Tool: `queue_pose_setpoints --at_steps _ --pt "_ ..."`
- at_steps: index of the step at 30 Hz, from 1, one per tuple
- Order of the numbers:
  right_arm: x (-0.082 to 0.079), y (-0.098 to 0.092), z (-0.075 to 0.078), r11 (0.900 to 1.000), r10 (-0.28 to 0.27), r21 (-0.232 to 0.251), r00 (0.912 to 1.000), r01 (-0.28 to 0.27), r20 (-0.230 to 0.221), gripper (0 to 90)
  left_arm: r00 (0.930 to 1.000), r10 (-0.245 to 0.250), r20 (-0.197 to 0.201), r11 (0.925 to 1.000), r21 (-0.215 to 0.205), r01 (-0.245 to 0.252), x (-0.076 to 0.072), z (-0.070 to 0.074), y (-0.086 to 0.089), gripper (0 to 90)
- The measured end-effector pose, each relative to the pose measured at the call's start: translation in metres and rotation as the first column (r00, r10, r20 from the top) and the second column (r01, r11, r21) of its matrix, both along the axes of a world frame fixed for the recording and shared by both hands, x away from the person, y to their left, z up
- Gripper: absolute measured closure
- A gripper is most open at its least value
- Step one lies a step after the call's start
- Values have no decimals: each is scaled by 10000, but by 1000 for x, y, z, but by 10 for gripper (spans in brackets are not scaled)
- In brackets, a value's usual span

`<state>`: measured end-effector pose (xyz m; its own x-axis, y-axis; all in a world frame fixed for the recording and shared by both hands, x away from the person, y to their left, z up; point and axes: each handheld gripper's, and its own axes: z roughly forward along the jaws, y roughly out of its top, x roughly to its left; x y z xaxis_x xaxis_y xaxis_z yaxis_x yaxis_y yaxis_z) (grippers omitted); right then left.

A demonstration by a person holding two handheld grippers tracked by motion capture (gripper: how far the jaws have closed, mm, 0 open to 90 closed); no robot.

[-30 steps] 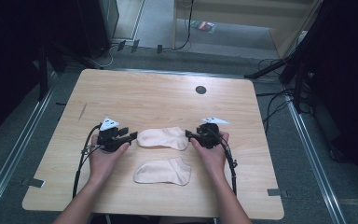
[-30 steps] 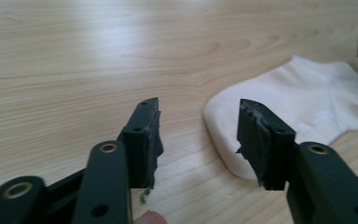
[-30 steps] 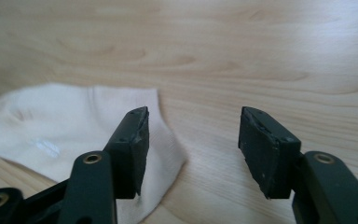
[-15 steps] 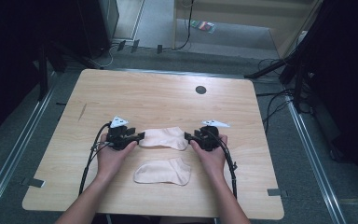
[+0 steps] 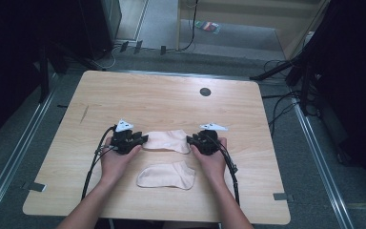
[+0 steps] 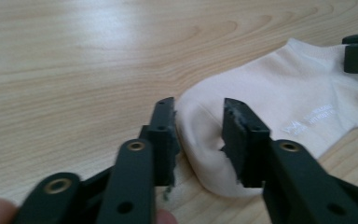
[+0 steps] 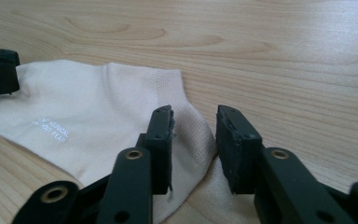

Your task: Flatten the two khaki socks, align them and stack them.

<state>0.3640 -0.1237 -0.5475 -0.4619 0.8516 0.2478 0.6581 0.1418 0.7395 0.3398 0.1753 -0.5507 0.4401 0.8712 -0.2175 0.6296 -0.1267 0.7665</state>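
Two cream ankle socks lie on the wooden table [image 5: 171,100]. The farther sock [image 5: 167,140] lies flat between my grippers. My left gripper [image 5: 143,139] is at its left end. In the left gripper view the jaws [image 6: 198,109] straddle the rounded end of the sock [image 6: 284,93]; they have just been closing, and a gap still shows with fabric bulging in it. My right gripper [image 5: 189,140] is at the other end, where its jaws [image 7: 195,114] straddle the ribbed cuff of the sock [image 7: 88,107] and have also just been closing. The nearer sock [image 5: 167,175] lies untouched between the wrists.
A small black round grommet [image 5: 205,91] sits near the table's far edge. Cables trail from both grippers along the forearms to the near edge. Metal rails, cables and dark stands are on the floor around the table.
Both grippers have slid inward onto the ends of the farther sock and dropped to the tabletop. Their jaws stand narrower around the fabric than before.
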Motion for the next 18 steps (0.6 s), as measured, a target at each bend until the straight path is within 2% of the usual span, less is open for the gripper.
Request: queue_pose_setpoints --at_steps 2,4,6,13,16,18 --pt "0 1 0 10000 6 -26 10000 -6 21 715 10000 -30 18 9999 154 30 0 0 -1 716" --pt "-2 3 -1 9997 209 -112 9998 -208 69 813 10000 -67 -64 9996 282 69 -2 0 -2 829" --pt "-4 3 -1 9995 289 -125 9995 -287 99 837 9999 -97 -124 9997 221 99 -3 1 -1 876" --pt "-9 2 9 9990 428 132 9980 -435 473 846 9995 -308 -35 9995 71 308 -9 6 1 887" --pt "-15 2 20 9985 506 170 9960 -520 731 846 9992 -353 173 9994 -57 354 -15 13 4 889" --pt "-19 2 24 9980 545 271 9958 -567 738 845 9987 -411 285 9991 -99 414 -18 17 5 890"
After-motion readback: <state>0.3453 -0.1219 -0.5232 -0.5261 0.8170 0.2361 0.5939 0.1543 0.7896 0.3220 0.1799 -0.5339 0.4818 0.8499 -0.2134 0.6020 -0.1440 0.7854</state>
